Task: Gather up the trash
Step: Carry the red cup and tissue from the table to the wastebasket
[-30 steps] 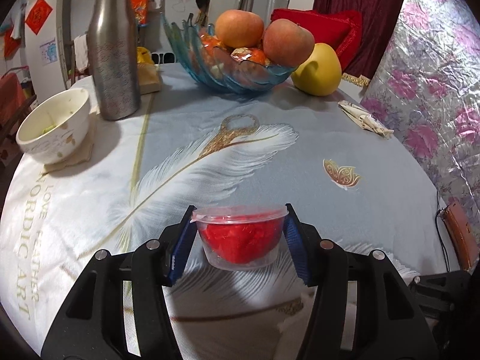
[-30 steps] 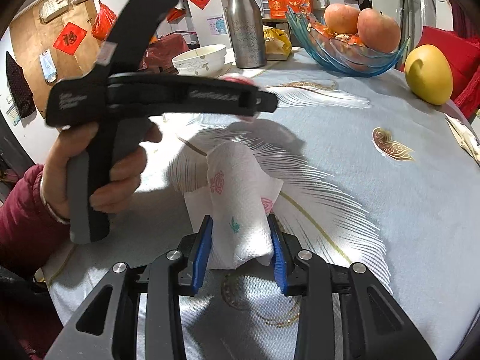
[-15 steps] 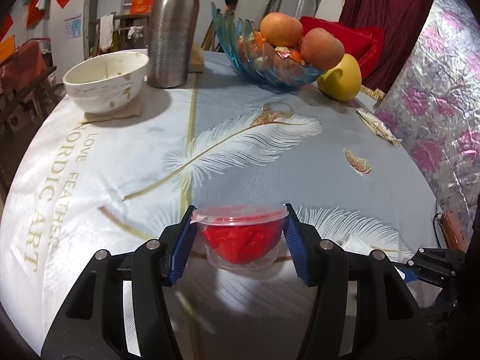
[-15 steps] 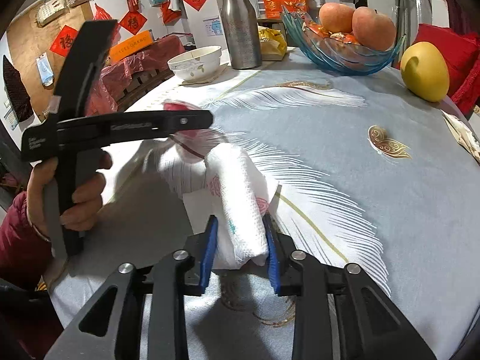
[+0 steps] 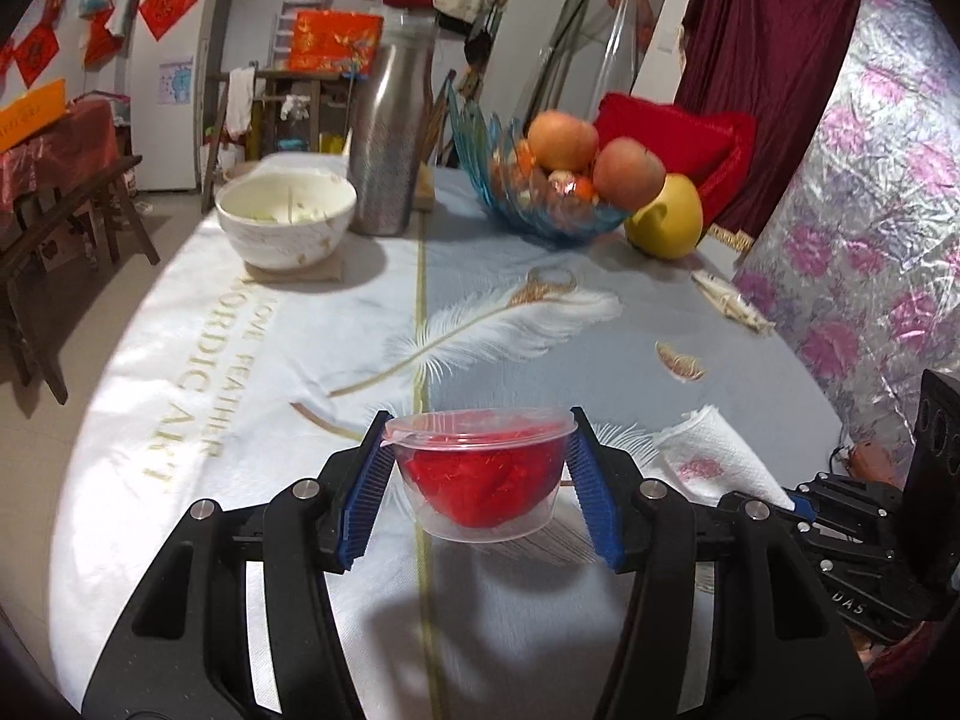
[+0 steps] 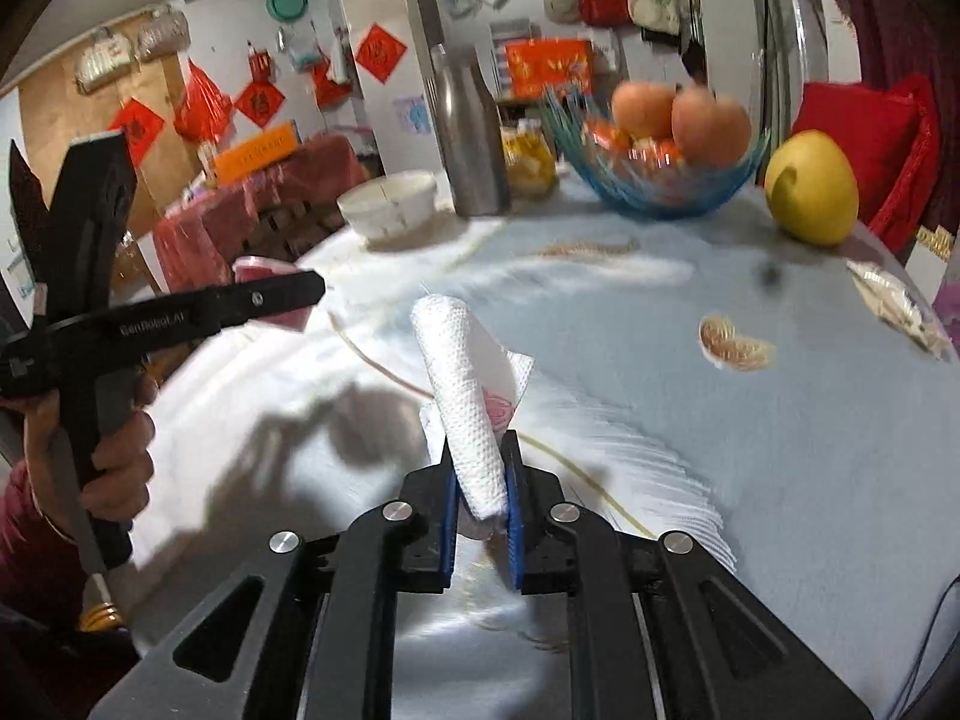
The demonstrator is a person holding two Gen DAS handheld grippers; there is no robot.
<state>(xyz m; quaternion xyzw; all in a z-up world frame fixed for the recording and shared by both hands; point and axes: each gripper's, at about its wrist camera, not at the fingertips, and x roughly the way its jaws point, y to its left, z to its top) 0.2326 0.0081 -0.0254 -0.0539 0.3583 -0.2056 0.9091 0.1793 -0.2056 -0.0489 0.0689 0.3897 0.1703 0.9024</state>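
Observation:
My left gripper [image 5: 477,480] is shut on a clear plastic cup [image 5: 480,474] with red scraps inside and holds it above the table near its front edge. My right gripper [image 6: 480,504] is shut on a white paper napkin [image 6: 468,396] with pink flowers, lifted off the tablecloth. The napkin also shows in the left wrist view [image 5: 714,462], to the right of the cup. The left gripper with the cup [image 6: 270,294] shows at the left of the right wrist view. A crumpled wrapper [image 5: 729,303] lies at the table's right edge, also in the right wrist view [image 6: 894,300].
On the feather-print tablecloth [image 5: 300,324] stand a white bowl [image 5: 285,219], a steel bottle [image 5: 390,138], a blue glass fruit bowl [image 5: 540,210] and a yellow pomelo [image 5: 666,216]. A flowered cover [image 5: 870,210] rises at the right. A bench [image 5: 54,228] stands at the left.
My right gripper has closed tighter on the napkin and lifted it off the table. My left gripper has drawn back and up with the cup.

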